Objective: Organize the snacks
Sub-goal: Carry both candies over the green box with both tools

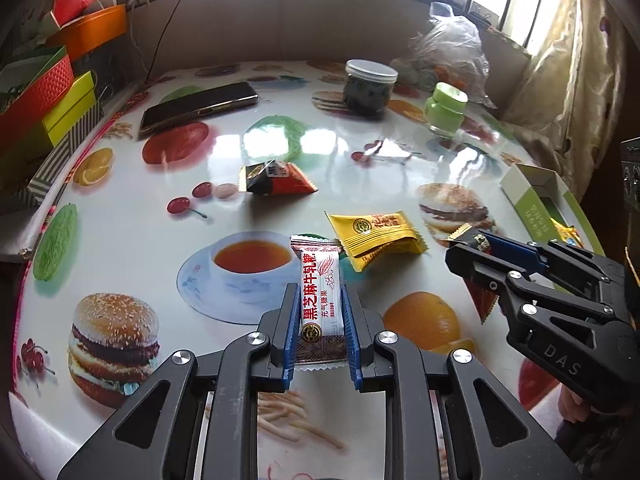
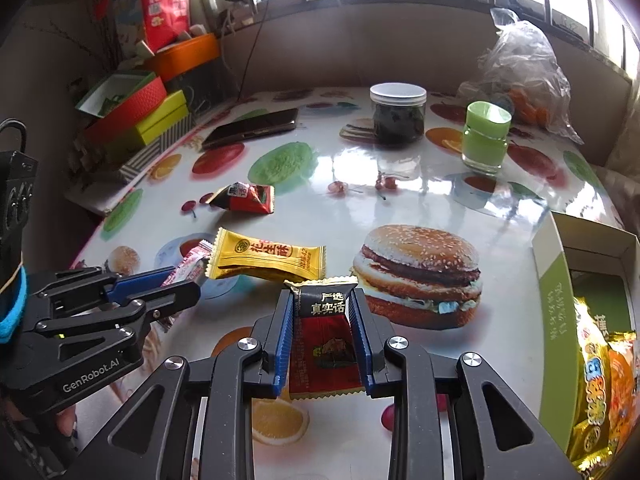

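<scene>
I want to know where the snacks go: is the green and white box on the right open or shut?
Open. The box has no lid on top, and snack packets show inside it from above.

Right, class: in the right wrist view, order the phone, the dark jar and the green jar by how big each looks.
1. phone
2. dark jar
3. green jar
All sit similarly far back, so nearness hardly skews this.
</scene>
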`<state>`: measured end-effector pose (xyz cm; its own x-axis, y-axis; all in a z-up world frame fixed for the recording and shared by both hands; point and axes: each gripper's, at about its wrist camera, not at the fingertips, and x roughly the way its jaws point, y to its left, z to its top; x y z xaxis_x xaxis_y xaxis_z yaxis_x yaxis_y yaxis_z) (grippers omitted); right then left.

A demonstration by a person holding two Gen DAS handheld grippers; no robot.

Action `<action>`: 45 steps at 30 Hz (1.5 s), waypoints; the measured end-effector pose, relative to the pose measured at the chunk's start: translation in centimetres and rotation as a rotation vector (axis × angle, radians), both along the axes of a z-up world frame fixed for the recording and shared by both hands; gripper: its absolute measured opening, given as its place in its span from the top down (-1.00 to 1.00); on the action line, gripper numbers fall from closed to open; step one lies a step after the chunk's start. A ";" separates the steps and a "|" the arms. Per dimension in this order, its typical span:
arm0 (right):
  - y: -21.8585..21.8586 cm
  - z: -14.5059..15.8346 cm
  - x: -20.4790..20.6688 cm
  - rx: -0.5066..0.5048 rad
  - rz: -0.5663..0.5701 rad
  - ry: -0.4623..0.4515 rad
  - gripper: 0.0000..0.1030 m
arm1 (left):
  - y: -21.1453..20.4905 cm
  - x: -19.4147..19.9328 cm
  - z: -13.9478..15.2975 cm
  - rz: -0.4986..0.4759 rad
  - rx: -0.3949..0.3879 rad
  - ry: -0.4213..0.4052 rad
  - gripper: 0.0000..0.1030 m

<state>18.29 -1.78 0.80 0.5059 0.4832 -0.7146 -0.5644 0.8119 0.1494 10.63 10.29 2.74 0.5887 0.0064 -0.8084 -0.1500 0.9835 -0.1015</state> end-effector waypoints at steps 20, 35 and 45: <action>-4.5 1.1 -1.1 0.078 -0.095 0.041 0.49 | -1.2 -2.1 2.3 -0.010 -0.006 -0.044 0.58; -6.7 3.1 -2.4 0.104 -0.139 -0.001 0.49 | -3.8 -1.9 4.1 -0.068 -0.036 -0.079 0.58; -10.0 4.3 -3.1 0.121 -0.212 -0.029 0.49 | -6.5 -0.1 5.1 -0.134 -0.065 -0.092 0.58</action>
<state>15.21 -11.83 5.14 0.6245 0.4453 -0.6417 -0.3890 0.8897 0.2388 10.51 3.82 7.79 0.6521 -0.1271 -0.7475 -0.0056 0.9850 -0.1724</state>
